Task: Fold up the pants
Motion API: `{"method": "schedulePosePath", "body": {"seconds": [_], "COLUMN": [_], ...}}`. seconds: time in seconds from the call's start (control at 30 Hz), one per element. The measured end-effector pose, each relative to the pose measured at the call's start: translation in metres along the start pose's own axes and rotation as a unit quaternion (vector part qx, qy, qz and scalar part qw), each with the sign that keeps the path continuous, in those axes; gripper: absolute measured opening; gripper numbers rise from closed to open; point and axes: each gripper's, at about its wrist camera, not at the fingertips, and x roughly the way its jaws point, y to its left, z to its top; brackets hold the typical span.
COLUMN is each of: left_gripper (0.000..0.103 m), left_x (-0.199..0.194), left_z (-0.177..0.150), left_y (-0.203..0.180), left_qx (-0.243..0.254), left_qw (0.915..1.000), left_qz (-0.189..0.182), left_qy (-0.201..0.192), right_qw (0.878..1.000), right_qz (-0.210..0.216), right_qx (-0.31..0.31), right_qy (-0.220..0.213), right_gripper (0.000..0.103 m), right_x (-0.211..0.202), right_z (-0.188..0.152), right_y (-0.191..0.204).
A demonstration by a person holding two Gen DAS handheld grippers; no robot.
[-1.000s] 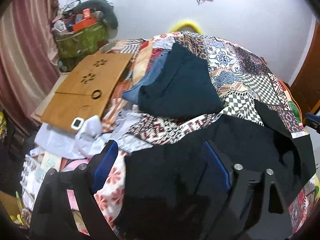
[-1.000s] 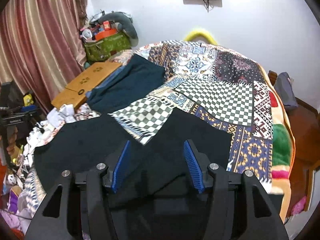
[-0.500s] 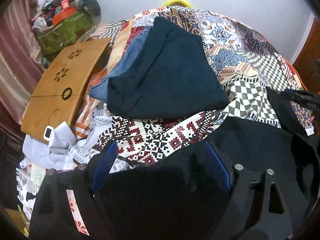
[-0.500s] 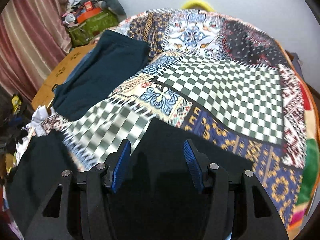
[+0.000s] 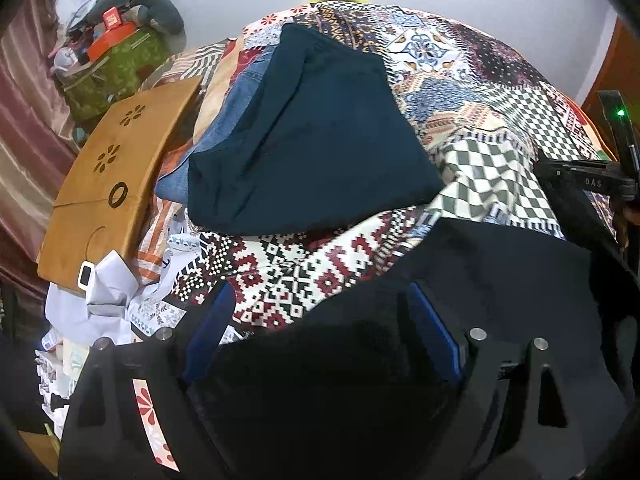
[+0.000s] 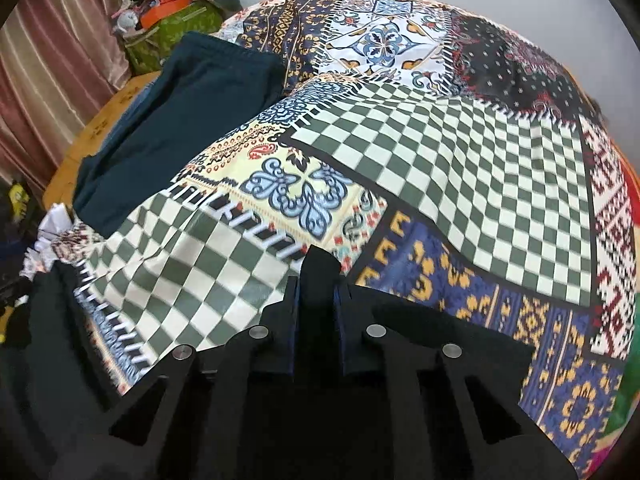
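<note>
Black pants [image 5: 500, 280] lie spread on the near part of the patchwork bedspread [image 6: 440, 160]. My left gripper [image 5: 320, 296] points down over their left part. It is open wide, and black cloth lies between its blue pads [image 5: 432, 328] without being pressed. My right gripper [image 6: 316, 290] is closing; its pads pinch a raised fold of the black pants [image 6: 320, 266] at the cloth's far edge. In the left wrist view the right gripper's body [image 5: 580, 176] shows at the right edge.
A folded dark teal garment [image 5: 312, 140] lies on blue jeans [image 5: 240, 120] farther up the bed. A wooden lap table [image 5: 116, 168] rests at the left edge, with white crumpled paper or cloth [image 5: 108, 292] below it. A green box [image 5: 116, 64] with clutter stands by the curtain.
Both grippers came down and forward toward the black pants. The right gripper's jaws, apart before, have closed on a fold of the black cloth. The left jaws stayed wide.
</note>
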Motion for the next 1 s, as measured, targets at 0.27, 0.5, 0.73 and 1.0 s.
{"method": "schedulePosePath", "body": {"seconds": [0.27,0.5,0.73,1.0], "left_gripper": [0.088,0.088,0.088,0.089], "left_x": [-0.034,-0.052,-0.06,-0.063], "left_z": [-0.011,-0.025,-0.037,-0.062], "left_y": [-0.036,-0.09,-0.137,-0.165], "left_qx": [0.041,0.077,0.095,0.129], "left_qw": [0.9991,0.9953,0.9902,0.9883], "left_qz": [-0.014,-0.058,-0.098,-0.076], "left_qy": [-0.005,0.008,0.029,0.029], "right_qw": [0.996,0.988,0.979,0.986], "right_qz": [-0.004,-0.032,-0.063,-0.082], "right_qx": [0.023,0.047,0.07,0.082], "right_qy": [-0.082,-0.147,-0.181,-0.121], "right_gripper": [0.011,0.011,0.011,0.011], "right_x": [-0.103,-0.204,-0.275,-0.256], "right_z": [-0.038,-0.068,-0.115,-0.186], "right_y": [-0.014,-0.041,-0.074,-0.082]}}
